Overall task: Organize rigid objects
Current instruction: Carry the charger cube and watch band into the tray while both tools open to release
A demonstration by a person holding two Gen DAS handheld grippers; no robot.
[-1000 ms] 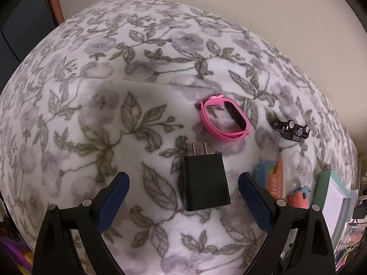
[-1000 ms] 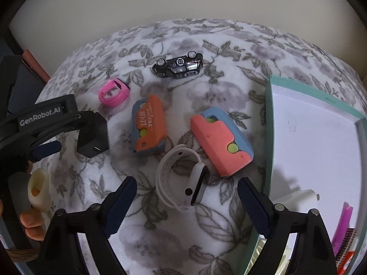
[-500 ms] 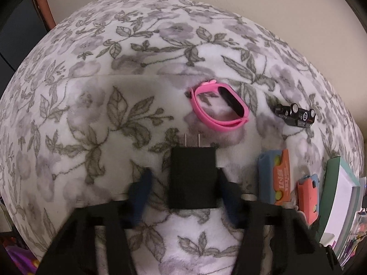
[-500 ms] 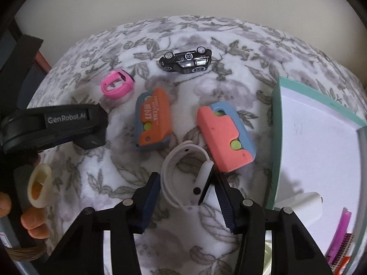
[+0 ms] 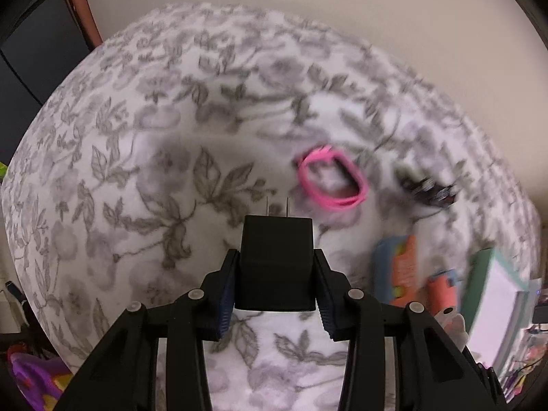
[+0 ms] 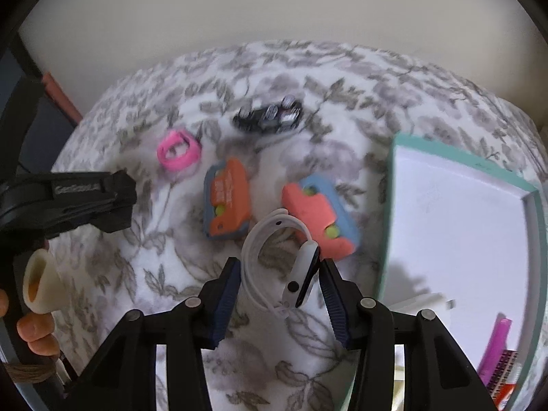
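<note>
My left gripper [image 5: 275, 274] is shut on a black wall charger [image 5: 276, 260], held above the floral cloth with its prongs pointing away. My right gripper [image 6: 278, 281] is shut on a white smart watch [image 6: 284, 267], lifted off the cloth. On the cloth lie a pink band [image 5: 330, 179] [image 6: 178, 150], a black toy car [image 5: 428, 190] [image 6: 269, 116] and two orange-and-blue cases [image 6: 226, 202] [image 6: 322, 215]. A teal-rimmed white box [image 6: 397, 185] stands at the right.
The left gripper body [image 6: 68, 202] reaches in from the left of the right wrist view. The box holds a white item [image 6: 421, 303], a pink pen [image 6: 495, 346] and a comb. A wall runs behind the table. The cloth edge [image 5: 51, 308] drops off at the left.
Both grippers closed, the left on the charger and the right on the white watch, then lifted them off the cloth. Both views are blurred from motion.
</note>
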